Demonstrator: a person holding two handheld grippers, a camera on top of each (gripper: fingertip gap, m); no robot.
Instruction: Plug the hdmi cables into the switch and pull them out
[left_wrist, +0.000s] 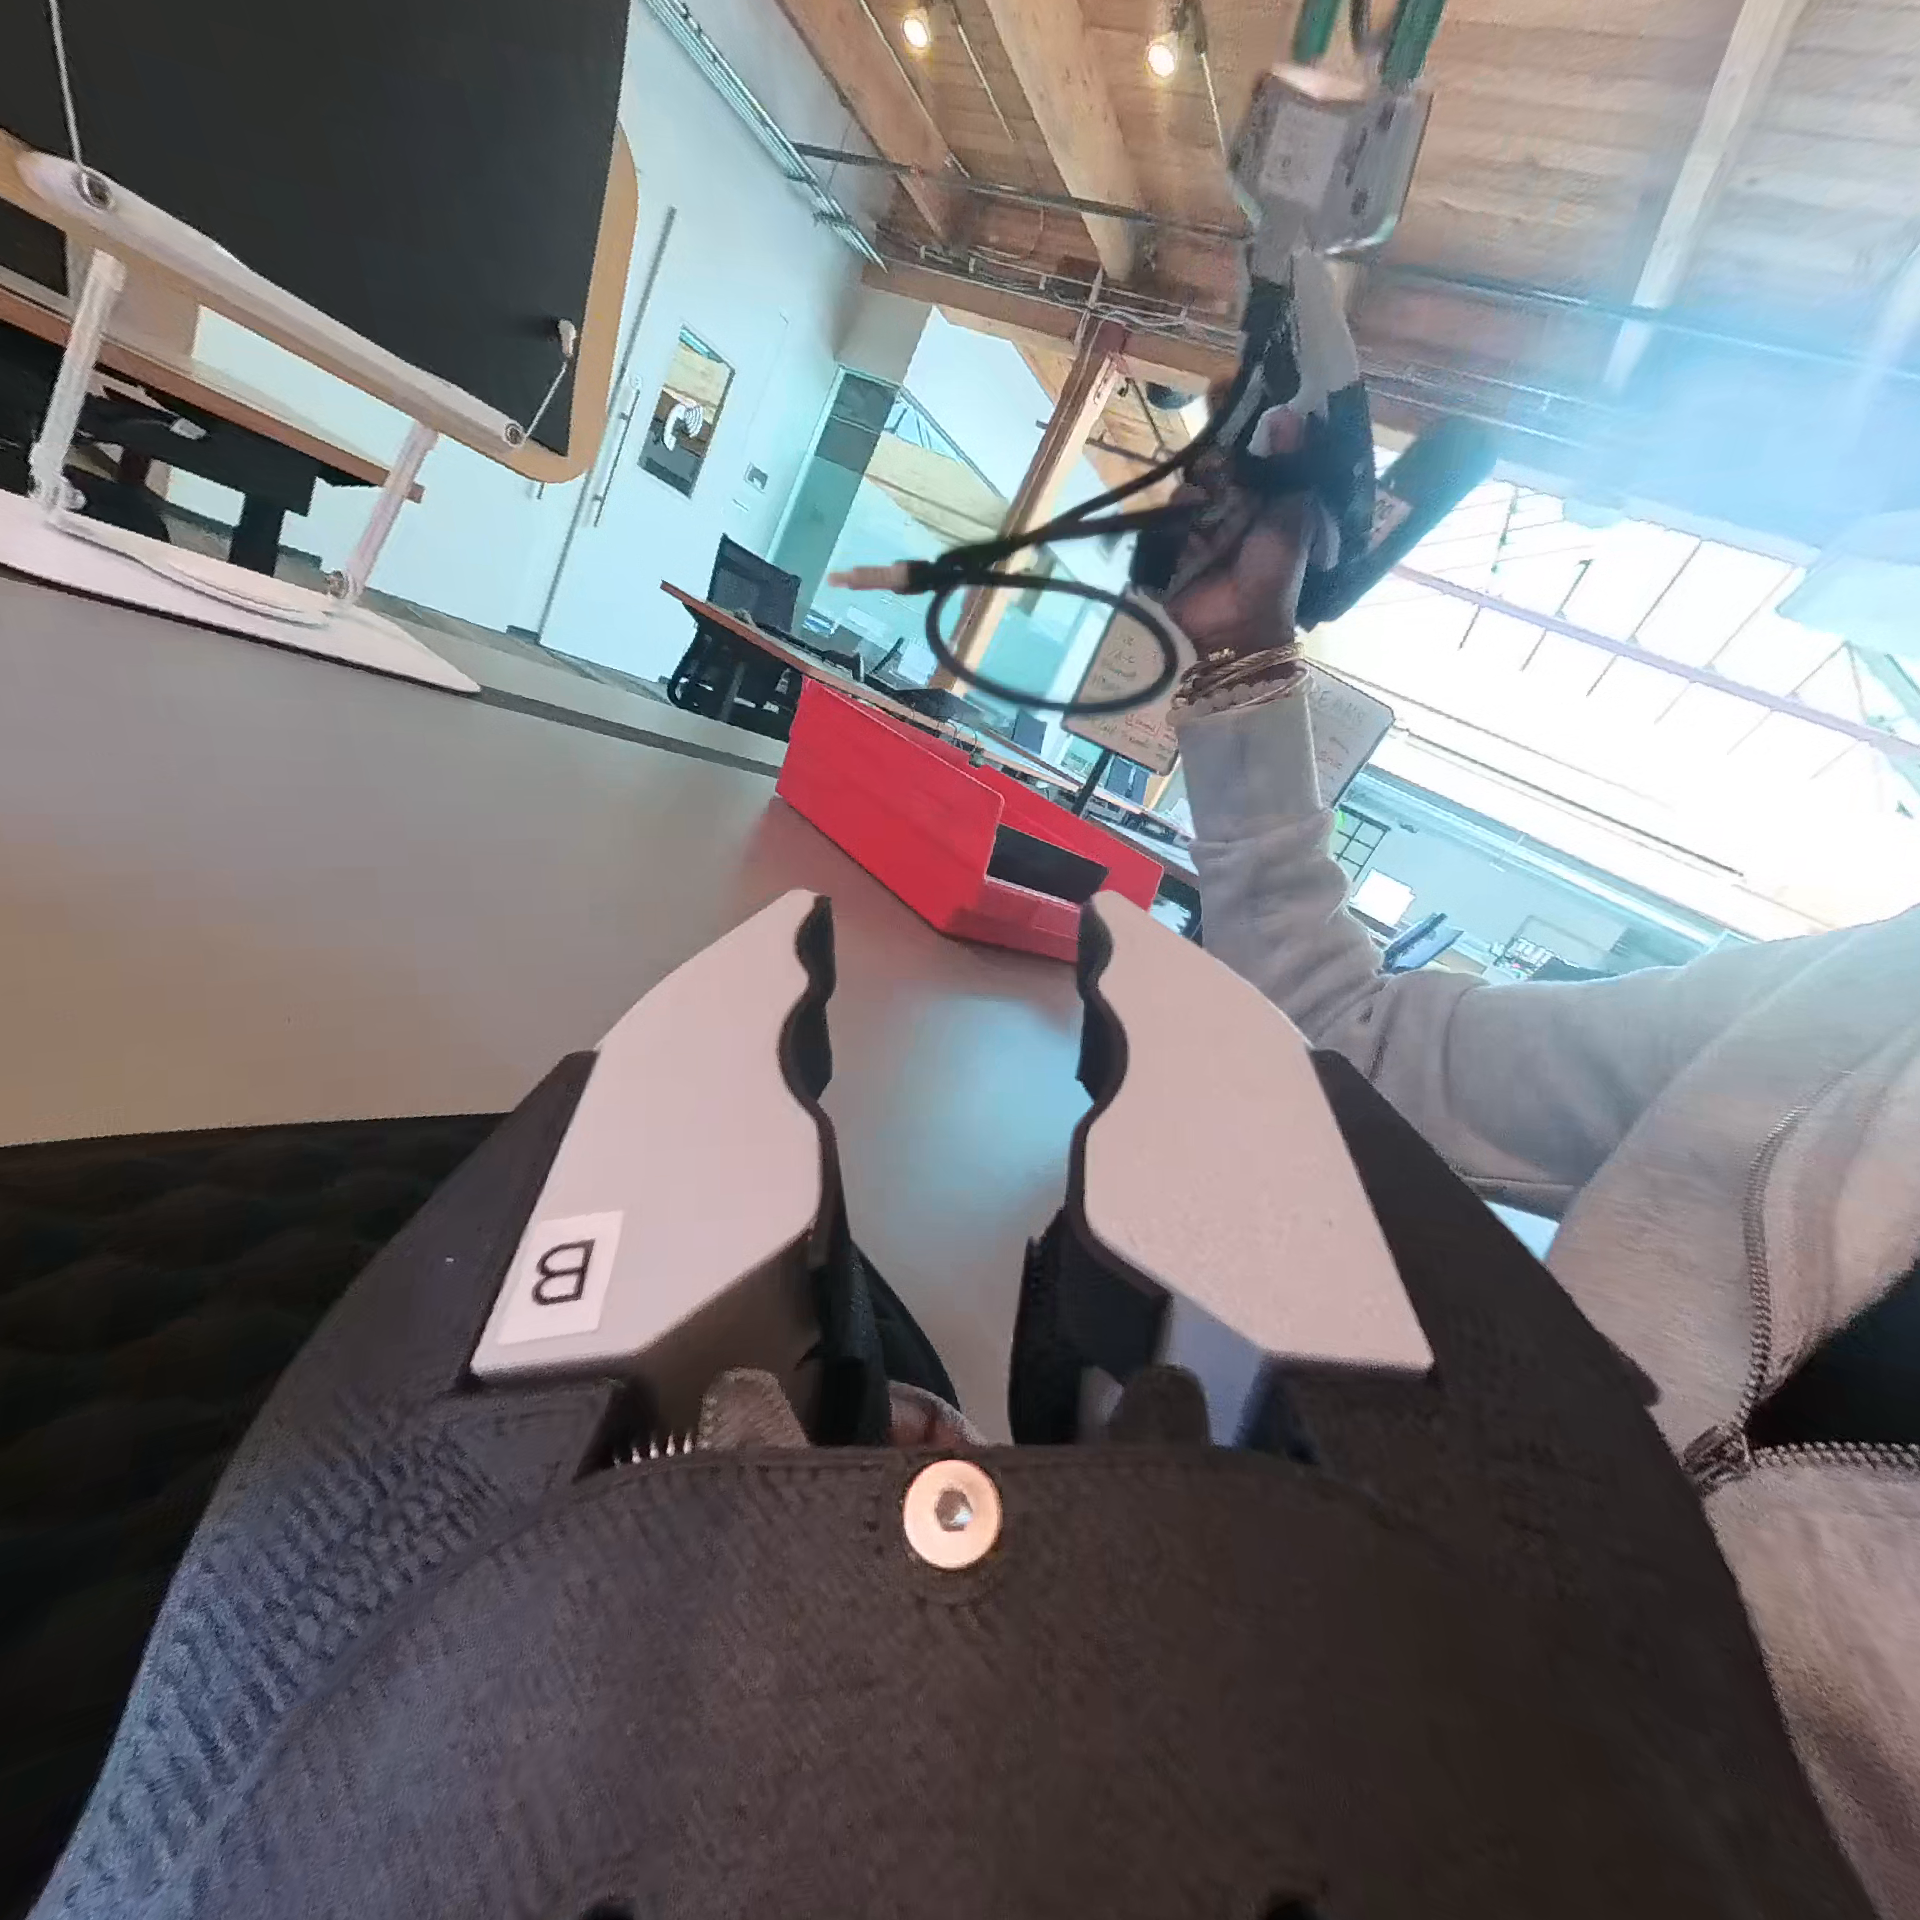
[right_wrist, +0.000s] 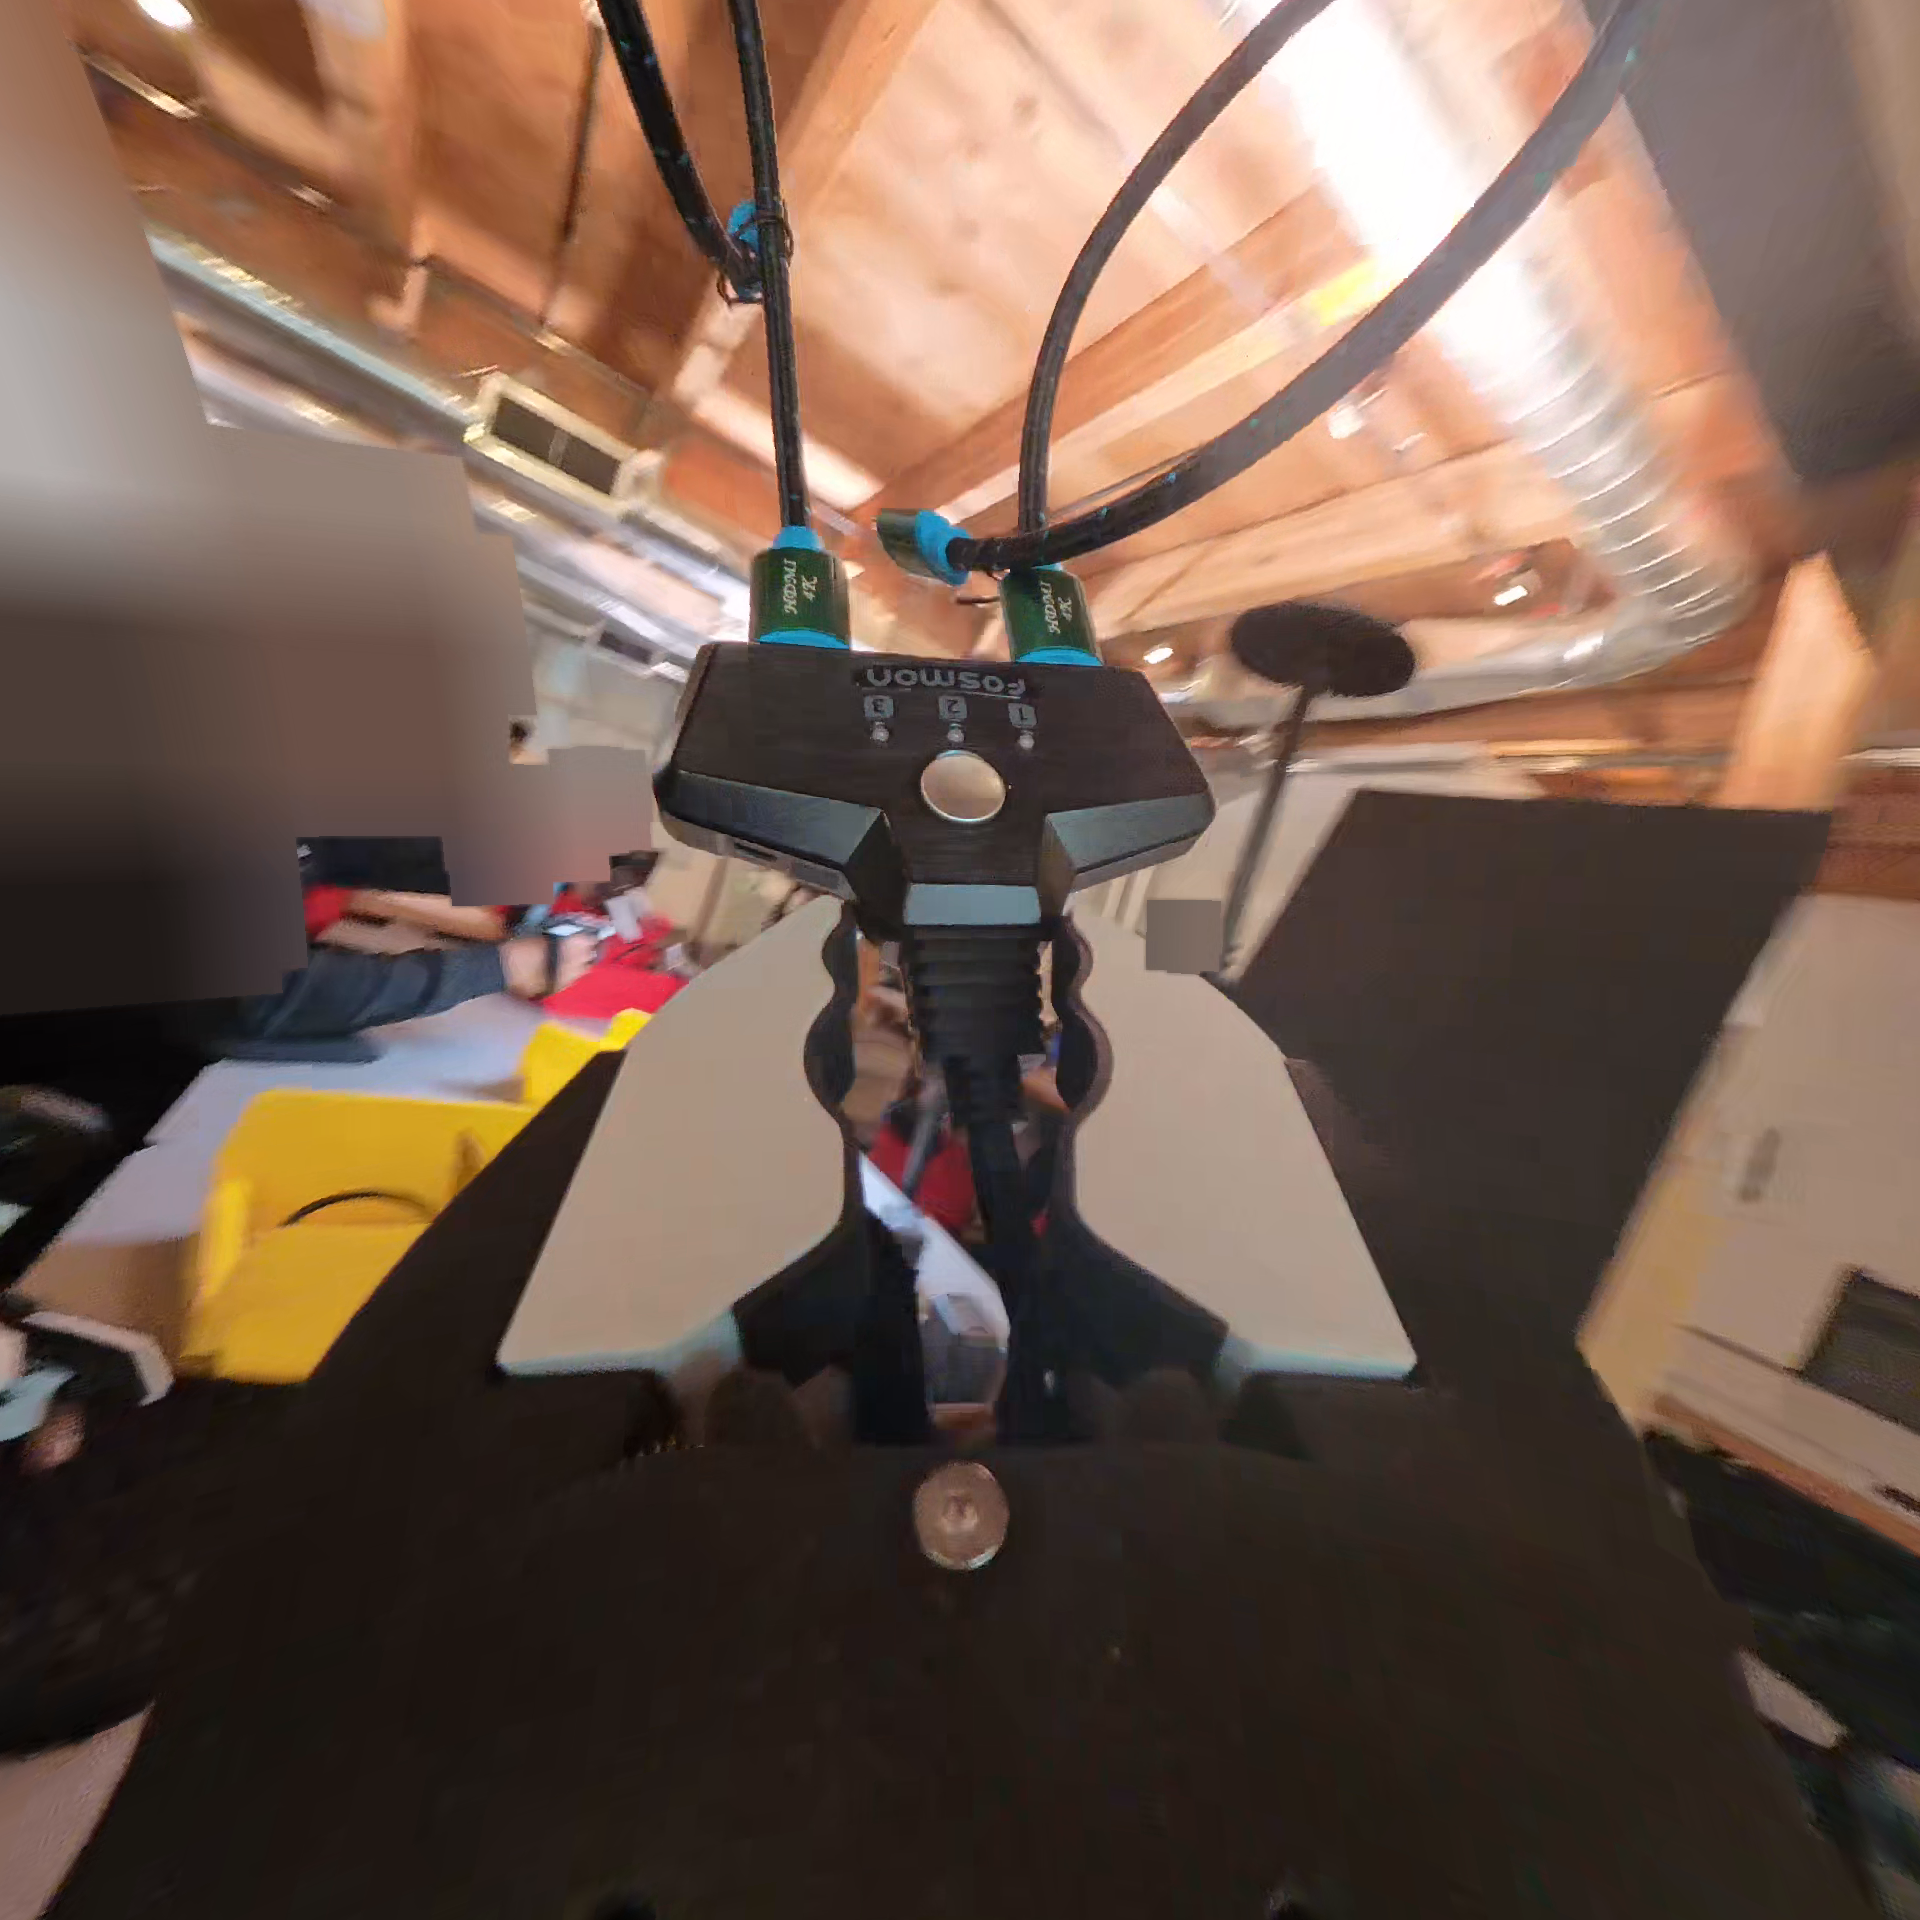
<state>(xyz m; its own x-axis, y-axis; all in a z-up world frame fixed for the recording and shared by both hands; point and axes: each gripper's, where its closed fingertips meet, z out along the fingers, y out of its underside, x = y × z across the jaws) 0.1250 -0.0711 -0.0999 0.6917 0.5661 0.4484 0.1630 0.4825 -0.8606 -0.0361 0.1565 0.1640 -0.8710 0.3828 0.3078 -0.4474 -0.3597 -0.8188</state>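
Pointing up, right gripper (right_wrist: 956, 997) clamps switch (right_wrist: 935, 774), 2 cables (right_wrist: 800, 597) plugged; left gripper (left_wrist: 956, 987) wide

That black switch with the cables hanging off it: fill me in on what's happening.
A person holds a pair of tongs in each hand. The right tongs are closed on the ribbed neck below the black switch, held up toward the ceiling. Two green HDMI plugs sit in its far edge; a third connector hangs loose beside them. The left tongs are open and empty, low over the table near a red box.
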